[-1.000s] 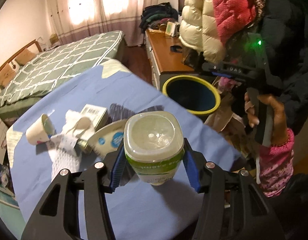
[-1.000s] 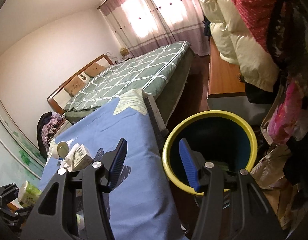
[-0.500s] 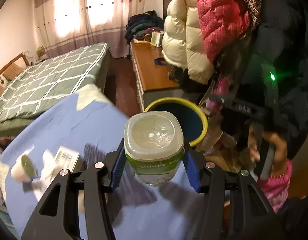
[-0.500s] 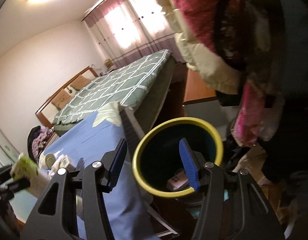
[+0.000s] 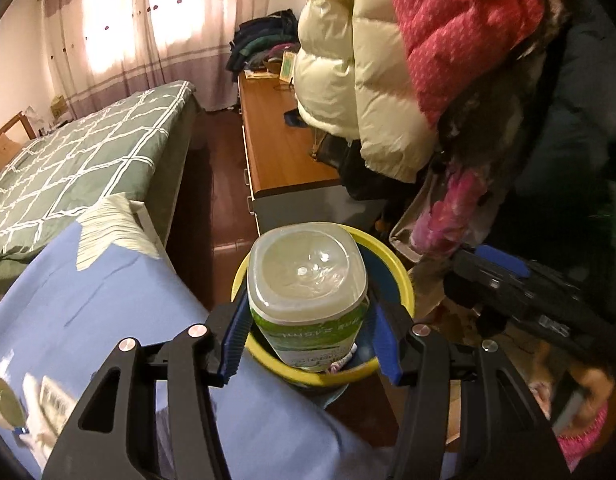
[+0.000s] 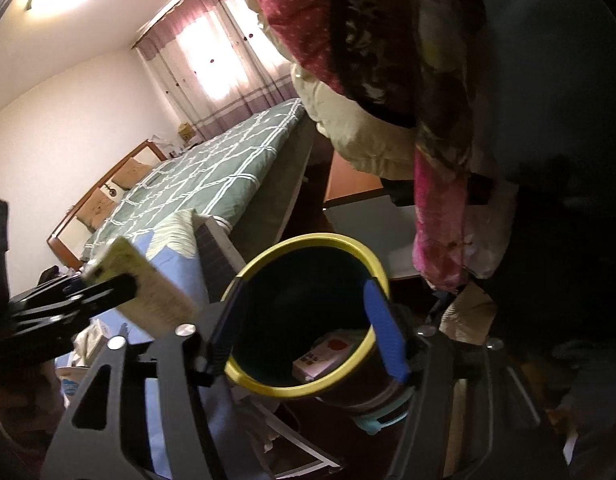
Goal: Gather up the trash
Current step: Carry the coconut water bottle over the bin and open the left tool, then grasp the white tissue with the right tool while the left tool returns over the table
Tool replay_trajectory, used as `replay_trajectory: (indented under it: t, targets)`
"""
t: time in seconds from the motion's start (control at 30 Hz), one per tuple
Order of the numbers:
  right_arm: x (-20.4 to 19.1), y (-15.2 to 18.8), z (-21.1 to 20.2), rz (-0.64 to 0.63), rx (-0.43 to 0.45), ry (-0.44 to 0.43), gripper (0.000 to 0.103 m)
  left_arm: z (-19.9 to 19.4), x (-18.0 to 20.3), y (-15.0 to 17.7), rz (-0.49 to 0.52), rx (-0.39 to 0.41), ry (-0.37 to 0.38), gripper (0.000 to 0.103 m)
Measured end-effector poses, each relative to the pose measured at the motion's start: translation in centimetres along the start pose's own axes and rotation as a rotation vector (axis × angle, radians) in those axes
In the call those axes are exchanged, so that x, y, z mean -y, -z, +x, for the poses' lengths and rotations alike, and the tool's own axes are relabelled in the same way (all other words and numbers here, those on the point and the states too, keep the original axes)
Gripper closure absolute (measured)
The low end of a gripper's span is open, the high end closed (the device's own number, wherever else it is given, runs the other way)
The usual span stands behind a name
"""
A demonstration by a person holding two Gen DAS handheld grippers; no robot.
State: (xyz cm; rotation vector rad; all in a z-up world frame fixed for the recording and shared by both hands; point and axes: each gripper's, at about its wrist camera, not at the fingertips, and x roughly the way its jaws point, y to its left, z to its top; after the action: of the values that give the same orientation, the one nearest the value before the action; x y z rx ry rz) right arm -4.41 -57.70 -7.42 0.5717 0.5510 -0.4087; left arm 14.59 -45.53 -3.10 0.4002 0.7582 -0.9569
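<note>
The left claw (image 5: 308, 344) clamps a squarish translucent plastic jar (image 5: 306, 286) with a green label above the round yellow-rimmed trash bin (image 5: 401, 280). The right claw (image 6: 308, 334) gapes empty over that bin.

Green-quilted bed (image 5: 80, 160), curtained window (image 5: 148, 28), wooden dresser (image 5: 280, 140)

Left gripper (image 5: 308, 334): I see its blue pads (image 5: 234, 334) clamped on both sides of a green-labelled plastic jar (image 5: 306, 294), low in the centre of the left wrist view.
Left gripper, other view: at the left edge of the right wrist view, black fingers across the jar, blurred.
Right gripper (image 6: 308, 330): jaws spread wide, nothing between the blue pads (image 6: 381, 330).
Right hand (image 5: 585, 394): lower right of the left wrist view, wrapped round the handle, pink cuff below.
</note>
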Motion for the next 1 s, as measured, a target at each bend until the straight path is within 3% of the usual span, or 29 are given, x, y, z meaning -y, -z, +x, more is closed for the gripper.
replay_trajectory:
  t: [0.03,0.17,0.37,0.7,0.87,1.0]
  targets:
    - [0.1,0.0,0.0,-0.001,-0.001,0.005,0.043,0.4,0.1,-0.2,0.001,0.011,-0.017,0.028]
    - [-0.1,0.1,-0.1,-0.009,0.003,0.012,0.043,0.2,-0.3,-0.2,-0.017,0.036,-0.041,0.026]
    - [-1.9,1.1,0.7,-0.041,-0.025,-0.024,0.043,-6.7,-3.1,2.9,-0.098,0.128,-0.121,0.015]
    - [-10.1,4.2,2.8,-0.167,-0.113,-0.141,0.043,-20.1,-11.1,14.4,-0.329,0.252,-0.372,0.01]
    - [-16.1,5.8,3.7,-0.261,-0.157,-0.212,0.043,-24.4,-14.5,19.9,-0.42,0.264,-0.543,0.01]
    - [-21.3,6.9,4.3,-0.336,-0.189,-0.272,0.043,-27.1,-17.1,23.4,-0.496,0.283,-0.61,0.01]
